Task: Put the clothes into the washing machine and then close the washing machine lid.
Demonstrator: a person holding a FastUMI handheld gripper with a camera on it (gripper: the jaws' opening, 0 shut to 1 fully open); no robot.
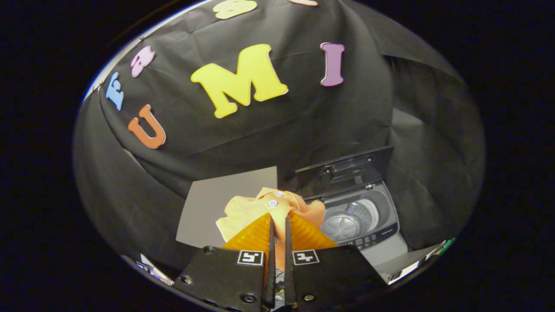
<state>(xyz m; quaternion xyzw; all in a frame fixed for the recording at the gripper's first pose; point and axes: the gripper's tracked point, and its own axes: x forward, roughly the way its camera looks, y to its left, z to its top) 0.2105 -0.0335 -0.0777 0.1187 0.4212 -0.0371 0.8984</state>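
Gripper [278, 219] fingers, nearly pressed together, pinch a soft yellow-orange buttoned shirt [264, 208] held up over a grey table [208, 208]; to the right stands the washing machine [362, 216], lid [347, 171] raised, ribbed metal drum showing

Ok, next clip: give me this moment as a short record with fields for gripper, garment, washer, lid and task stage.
gripper: gripper with fingers nearly together, pinching fabric
garment: yellow-orange buttoned shirt held between the fingers, bunched just ahead of them, appears lifted
washer: top-loading washing machine beyond the fingers, off to one side of the shirt; drum shows nothing inside
lid: lid open, standing up behind the drum
surface: grey board behind the shirt
task stage: shirt grasped, not yet in the drum; lid not yet closed
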